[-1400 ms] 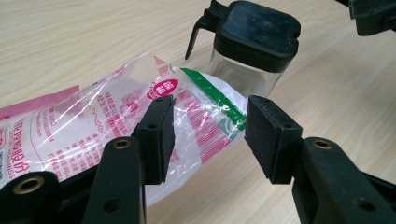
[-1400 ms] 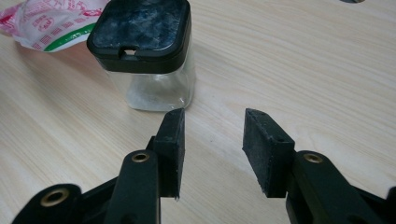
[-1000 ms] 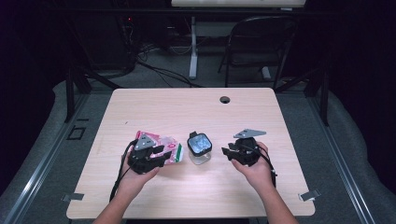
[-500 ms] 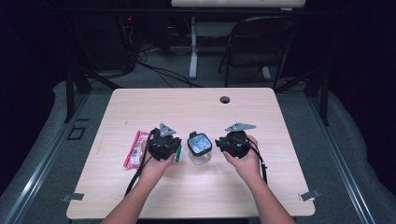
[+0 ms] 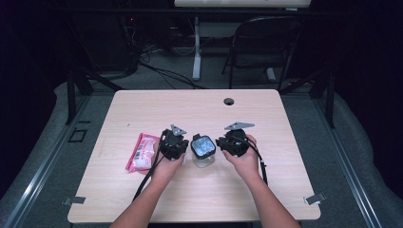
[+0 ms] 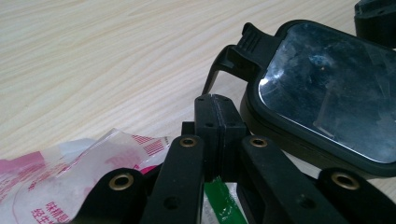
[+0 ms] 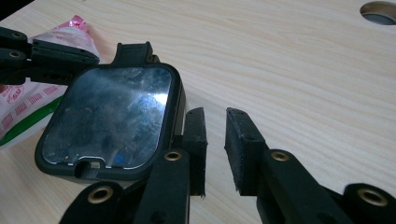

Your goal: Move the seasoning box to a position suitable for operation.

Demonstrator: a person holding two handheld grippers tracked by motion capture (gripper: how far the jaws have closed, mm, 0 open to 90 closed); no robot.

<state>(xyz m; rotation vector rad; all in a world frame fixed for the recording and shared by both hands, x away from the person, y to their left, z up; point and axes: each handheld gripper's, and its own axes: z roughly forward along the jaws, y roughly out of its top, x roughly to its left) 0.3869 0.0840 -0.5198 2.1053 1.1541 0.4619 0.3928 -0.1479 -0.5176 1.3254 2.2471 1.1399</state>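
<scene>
Left tongs [image 6: 215, 122] pressed shut; right tongs [image 7: 215, 140] narrowly parted, just closing.

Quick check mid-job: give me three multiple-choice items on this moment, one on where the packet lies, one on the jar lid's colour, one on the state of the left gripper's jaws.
1. The pink packet lies:
A. left of the jar, high view
B. on the jar
C. by the table's hole

2. The rim of the jar lid is:
A. white
B. black
C. red

3. The left gripper has its jaws:
A. wide open
B. clamped on the lid
C. shut, pads together

A: the high view shows it beside the left hand.
B: a dark rim frames a clear window.
C: the left gripper view shows the pads touching, with nothing visible between them.
</scene>
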